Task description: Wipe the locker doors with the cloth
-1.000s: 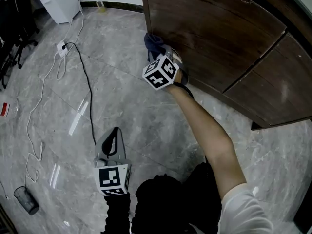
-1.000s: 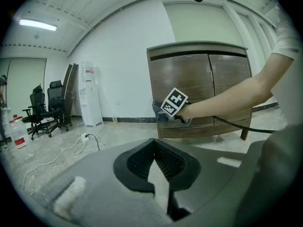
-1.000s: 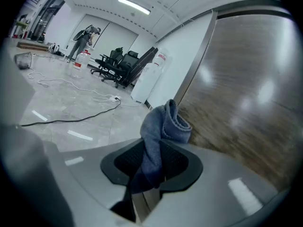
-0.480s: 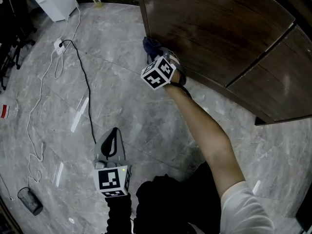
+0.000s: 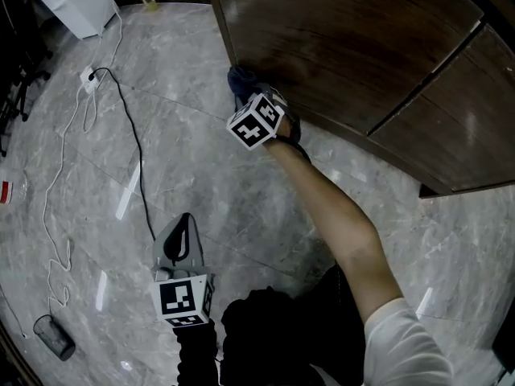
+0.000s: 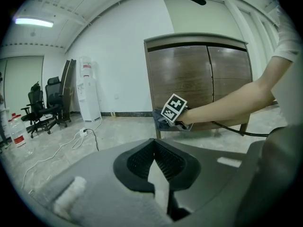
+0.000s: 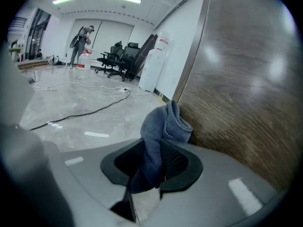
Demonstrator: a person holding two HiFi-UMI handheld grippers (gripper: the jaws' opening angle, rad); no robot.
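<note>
A blue-grey cloth [image 7: 163, 124] is pinched between the jaws of my right gripper [image 7: 154, 161], and its bunched top lies against the dark wooden locker door [image 7: 246, 89]. In the head view, the cloth [image 5: 240, 79] sits at the door's [image 5: 346, 39] lower left corner, just beyond my right gripper [image 5: 248, 93]. My left gripper [image 5: 182, 225] hangs low over the floor, away from the locker. Its jaws are shut with nothing between them. From the left gripper view, my left gripper [image 6: 154, 143] faces the locker [image 6: 184, 79] and the cloth [image 6: 158, 119].
A black cable [image 5: 133, 143] and a white cord with a power strip [image 5: 87, 76] trail across the grey stone floor on the left. A white water dispenser [image 5: 68, 2] stands at the far left wall. A small dark cylinder [image 5: 50, 336] lies near left. Office chairs [image 6: 45, 108] stand beyond.
My right gripper has slid the cloth down the door toward its lower left corner. The left gripper has kept still.
</note>
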